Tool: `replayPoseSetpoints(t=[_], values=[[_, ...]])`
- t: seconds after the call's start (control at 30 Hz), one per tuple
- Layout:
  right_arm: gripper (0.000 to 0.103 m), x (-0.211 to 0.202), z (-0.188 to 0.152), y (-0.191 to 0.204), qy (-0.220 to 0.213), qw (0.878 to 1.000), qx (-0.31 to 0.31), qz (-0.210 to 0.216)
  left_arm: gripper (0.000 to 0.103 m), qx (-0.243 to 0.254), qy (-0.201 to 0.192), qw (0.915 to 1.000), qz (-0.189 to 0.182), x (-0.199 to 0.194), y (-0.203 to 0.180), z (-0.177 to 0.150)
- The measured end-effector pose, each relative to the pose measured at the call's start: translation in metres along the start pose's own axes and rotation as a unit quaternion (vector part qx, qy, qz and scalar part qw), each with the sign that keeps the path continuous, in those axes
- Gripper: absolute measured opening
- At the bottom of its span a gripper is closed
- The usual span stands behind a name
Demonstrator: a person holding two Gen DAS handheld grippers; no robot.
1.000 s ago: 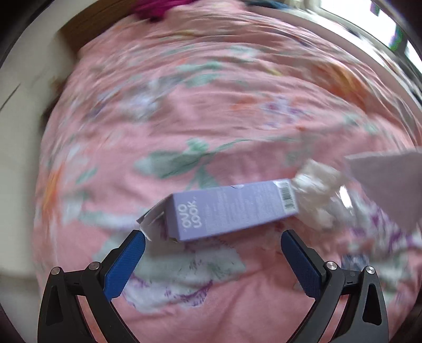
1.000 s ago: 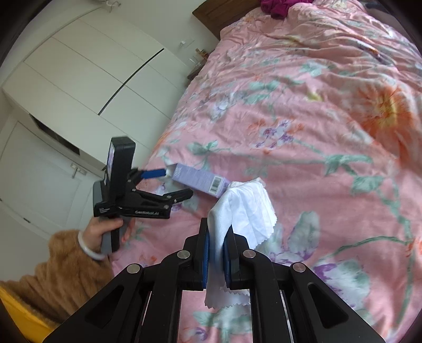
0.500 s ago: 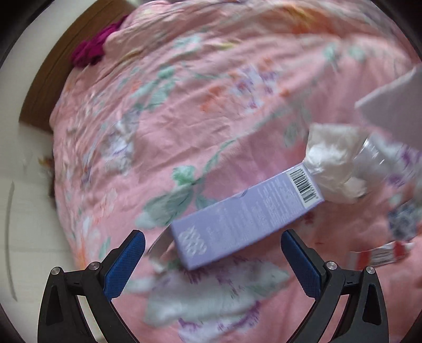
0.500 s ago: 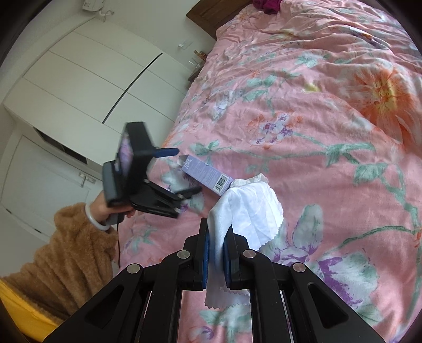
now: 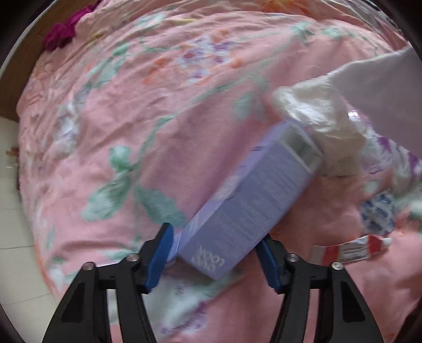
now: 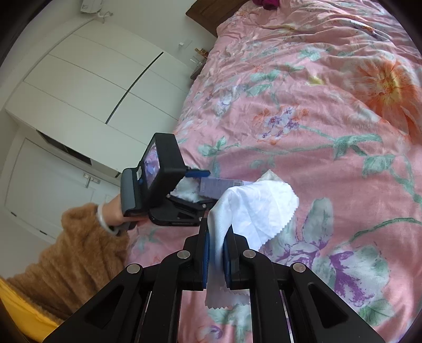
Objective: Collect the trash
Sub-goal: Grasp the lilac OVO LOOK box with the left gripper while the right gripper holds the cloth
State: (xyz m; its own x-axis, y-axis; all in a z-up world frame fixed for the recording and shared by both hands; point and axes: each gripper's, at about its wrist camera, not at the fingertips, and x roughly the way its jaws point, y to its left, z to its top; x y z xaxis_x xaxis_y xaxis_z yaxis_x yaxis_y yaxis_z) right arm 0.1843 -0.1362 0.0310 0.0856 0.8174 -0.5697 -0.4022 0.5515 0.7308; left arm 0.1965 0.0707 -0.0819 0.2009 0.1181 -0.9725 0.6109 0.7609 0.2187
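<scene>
The lilac carton (image 5: 253, 208) lies slantwise on the pink flowered duvet (image 5: 126, 110), its printed near end between the blue pads (image 5: 161, 256) of my left gripper (image 5: 215, 254). My left jaws have just been closing around it; the pads sit right at its two long sides, but blur keeps me from telling whether they press yet. The carton's far end, with the barcode flap, butts against a crumpled white tissue (image 5: 319, 124). Just right of the carton a red and white wrapper (image 5: 350, 249) lies flat on the cover, and a blue-printed scrap (image 5: 377, 216) lies above it.

My right gripper (image 6: 217, 253) is clamped tight on a white cloth with pinked edges (image 6: 253, 208), which billows above the pads and hangs down below them. It hovers close beside my left gripper (image 6: 196, 182), crowding that flank.

The bed's edge drops off at my left, toward white cabinets (image 6: 87, 87). Rightward and ahead the duvet runs wide and unobstructed to the wooden headboard (image 6: 208, 12).
</scene>
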Motion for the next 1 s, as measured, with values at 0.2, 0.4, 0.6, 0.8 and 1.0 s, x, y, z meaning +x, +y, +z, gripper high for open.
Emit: replayPoseSetpoints(t=[0.2,0.4,0.6,0.8,1.0], values=[[0.010,-0.003,-0.002,-0.006,-0.002,1.000,0.013,-0.005,0.058,-0.018,0.000,0.9998,-0.005,0.013,-0.015,0.014],[0.010,-0.002,-0.003,-0.003,0.001,1.000,0.010,-0.005,0.055,-0.105,-0.034,0.9913,-0.072,-0.003,0.012,0.003],[0.010,0.007,-0.002,0.013,0.008,1.000,-0.005,0.003,0.055,-0.245,-0.091,0.9585,-0.113,-0.034,0.051,-0.047],[0.010,0.030,0.001,0.054,0.027,0.998,-0.042,0.034,0.038,-0.400,-0.138,0.9009,-0.099,-0.081,0.062,-0.135],[0.010,0.067,-0.001,0.103,0.057,0.993,-0.081,0.062,0.038,-0.461,-0.123,0.8744,-0.088,-0.076,0.065,-0.201]])
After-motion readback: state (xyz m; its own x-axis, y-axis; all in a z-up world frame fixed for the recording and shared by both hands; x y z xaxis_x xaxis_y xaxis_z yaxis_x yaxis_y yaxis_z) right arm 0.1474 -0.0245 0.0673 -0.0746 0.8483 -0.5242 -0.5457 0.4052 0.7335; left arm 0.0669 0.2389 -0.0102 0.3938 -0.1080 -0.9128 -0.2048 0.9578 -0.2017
